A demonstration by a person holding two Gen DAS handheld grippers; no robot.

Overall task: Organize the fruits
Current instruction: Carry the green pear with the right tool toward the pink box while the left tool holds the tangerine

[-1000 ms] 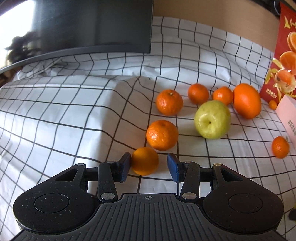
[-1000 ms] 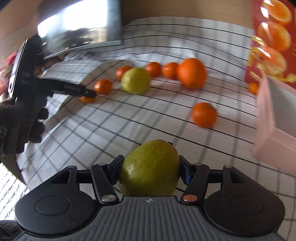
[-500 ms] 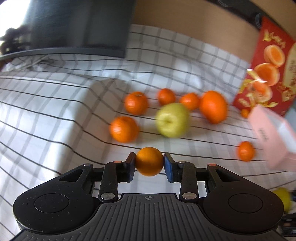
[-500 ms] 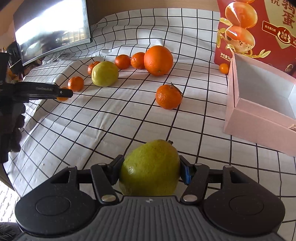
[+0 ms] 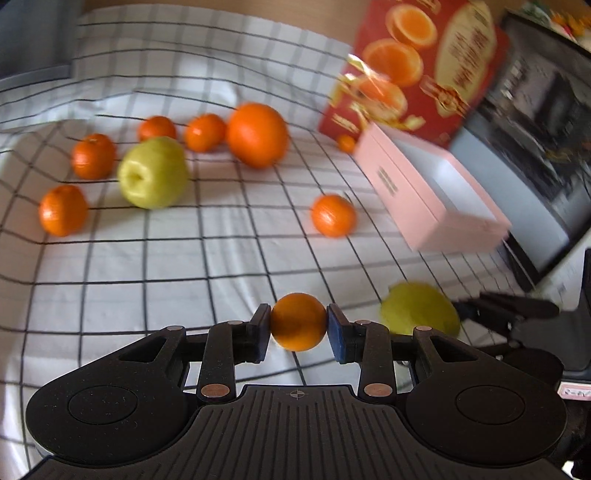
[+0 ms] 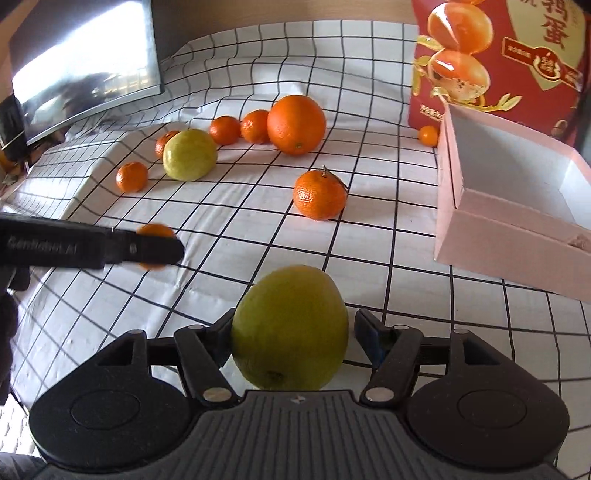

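White black-grid cloth (image 6: 236,229), curved monitor (image 6: 85,62) reflecting daylight, tan wall (image 6: 280,9)

The right gripper (image 6: 293,334) stands open around a green pear (image 6: 290,328) above the checked cloth (image 6: 229,229), near the pink box (image 6: 491,243).

Even daylight, fairly bright. Left wrist view was motion-blurred, esp. the red box (image 5: 417,66) & far fruit; right wrist view sharp. A monitor (image 6: 85,62) glared white w/ reflections. Soft shadows under fruit. Fisheye bent the checked cloth (image 6: 229,236) lines at edges.
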